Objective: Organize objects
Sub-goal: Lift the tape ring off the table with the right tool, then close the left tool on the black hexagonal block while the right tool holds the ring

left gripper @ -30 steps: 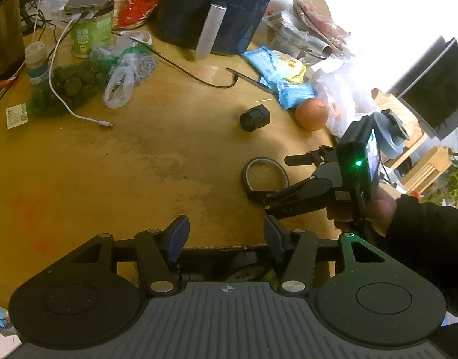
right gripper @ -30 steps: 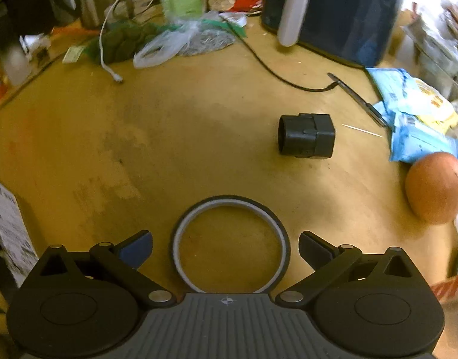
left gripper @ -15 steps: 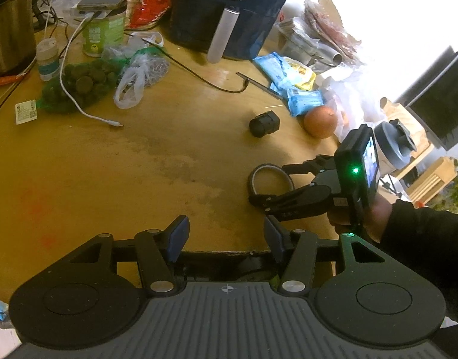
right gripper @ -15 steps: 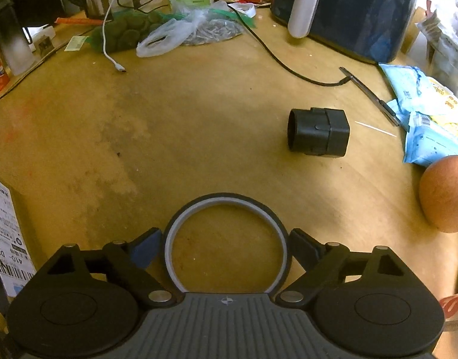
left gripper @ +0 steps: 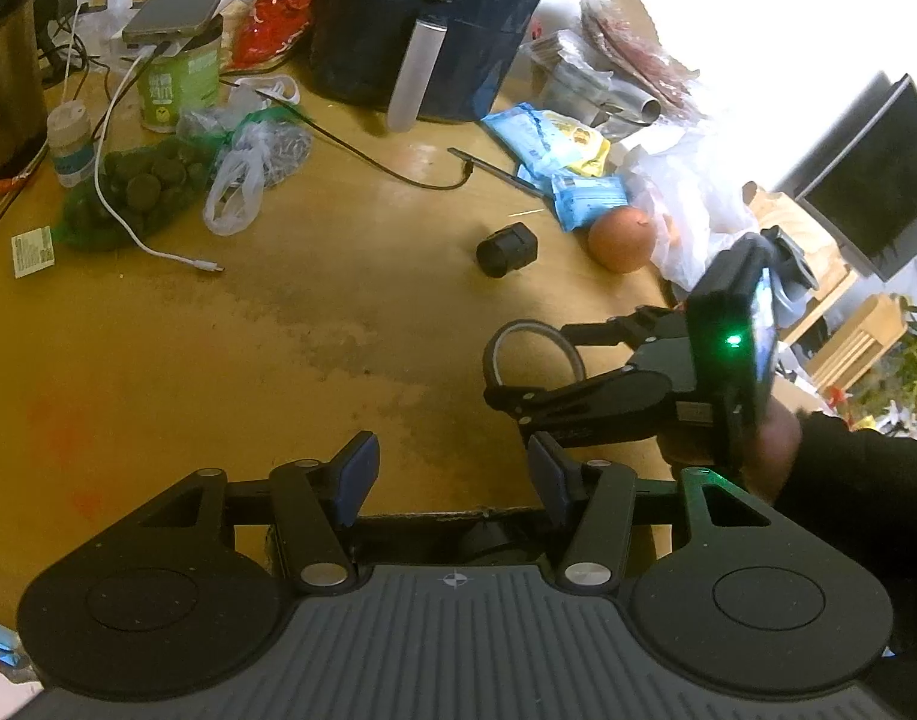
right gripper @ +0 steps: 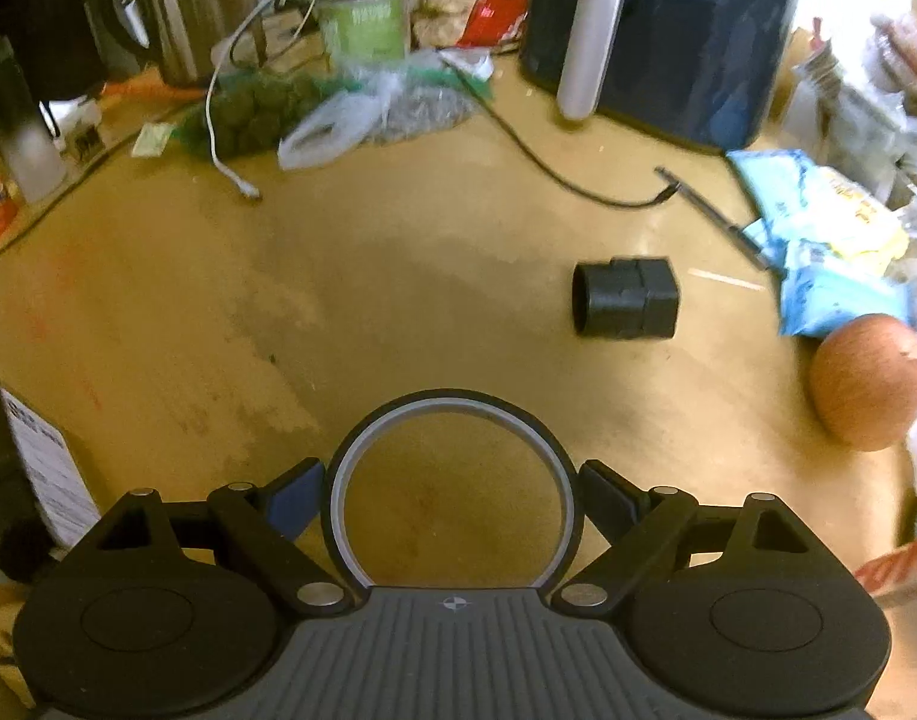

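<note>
A black ring with a grey inner band (right gripper: 452,414) sits between the fingers of my right gripper (right gripper: 452,489), which is shut on its two sides. The ring also shows in the left wrist view (left gripper: 506,339), held by the right gripper (left gripper: 533,360) a little above the wooden table (left gripper: 218,348). My left gripper (left gripper: 452,471) is open and empty near the table's front edge. A small black cylindrical block (right gripper: 626,300) lies on its side beyond the ring; it also shows in the left wrist view (left gripper: 507,250).
An orange (right gripper: 866,384) and blue snack packets (right gripper: 830,252) lie at the right. A dark air fryer (left gripper: 434,24) stands at the back with its black cable (left gripper: 368,156). Bags of dark fruit (left gripper: 140,186), a green can (left gripper: 179,84) and a white cable (left gripper: 158,252) crowd the back left.
My right gripper closed in on the ring and took hold of it. The left gripper stayed open and the view drew back slightly.
</note>
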The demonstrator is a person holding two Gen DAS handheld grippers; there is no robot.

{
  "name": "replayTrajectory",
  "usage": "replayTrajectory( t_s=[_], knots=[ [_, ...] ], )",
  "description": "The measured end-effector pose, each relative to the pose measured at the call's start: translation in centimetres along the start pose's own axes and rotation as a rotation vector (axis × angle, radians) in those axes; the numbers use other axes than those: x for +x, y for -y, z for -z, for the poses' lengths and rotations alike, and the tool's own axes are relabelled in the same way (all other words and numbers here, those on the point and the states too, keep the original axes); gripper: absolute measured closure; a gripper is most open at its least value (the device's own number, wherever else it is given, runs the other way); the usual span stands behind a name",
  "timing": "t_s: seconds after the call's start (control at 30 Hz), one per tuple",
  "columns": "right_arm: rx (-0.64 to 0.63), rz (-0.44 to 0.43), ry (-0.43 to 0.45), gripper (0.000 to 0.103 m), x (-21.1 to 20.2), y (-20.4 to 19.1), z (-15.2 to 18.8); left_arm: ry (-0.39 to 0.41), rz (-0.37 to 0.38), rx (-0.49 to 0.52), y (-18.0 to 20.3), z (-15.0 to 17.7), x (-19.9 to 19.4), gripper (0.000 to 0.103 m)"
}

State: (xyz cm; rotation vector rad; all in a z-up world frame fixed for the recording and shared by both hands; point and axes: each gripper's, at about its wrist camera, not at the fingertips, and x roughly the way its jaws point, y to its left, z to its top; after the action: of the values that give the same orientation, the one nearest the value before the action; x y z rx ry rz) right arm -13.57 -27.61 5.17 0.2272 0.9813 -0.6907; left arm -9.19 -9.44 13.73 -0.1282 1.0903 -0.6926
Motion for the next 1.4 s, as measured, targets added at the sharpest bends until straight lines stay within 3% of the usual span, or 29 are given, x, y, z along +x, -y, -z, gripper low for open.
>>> replayTrajectory(
  t_s=[0.33,0.7,1.4],
  knots=[
    [0.007,0.143,0.104,0.012,-4.6,-1.6,-0.3,-0.003,0.007,0.031,0.1,-0.2,-0.4,0.049],
    [0.028,0.281,0.134,0.013,-7.5,-2.8,0.5,-0.029,0.028,0.09,0.4,-0.4,-0.1,0.049],
    [0.194,0.389,0.123,0.013,-10.2,-2.9,1.4,-0.016,0.045,0.227,1.4,-4.3,1.7,0.049]
  ],
)
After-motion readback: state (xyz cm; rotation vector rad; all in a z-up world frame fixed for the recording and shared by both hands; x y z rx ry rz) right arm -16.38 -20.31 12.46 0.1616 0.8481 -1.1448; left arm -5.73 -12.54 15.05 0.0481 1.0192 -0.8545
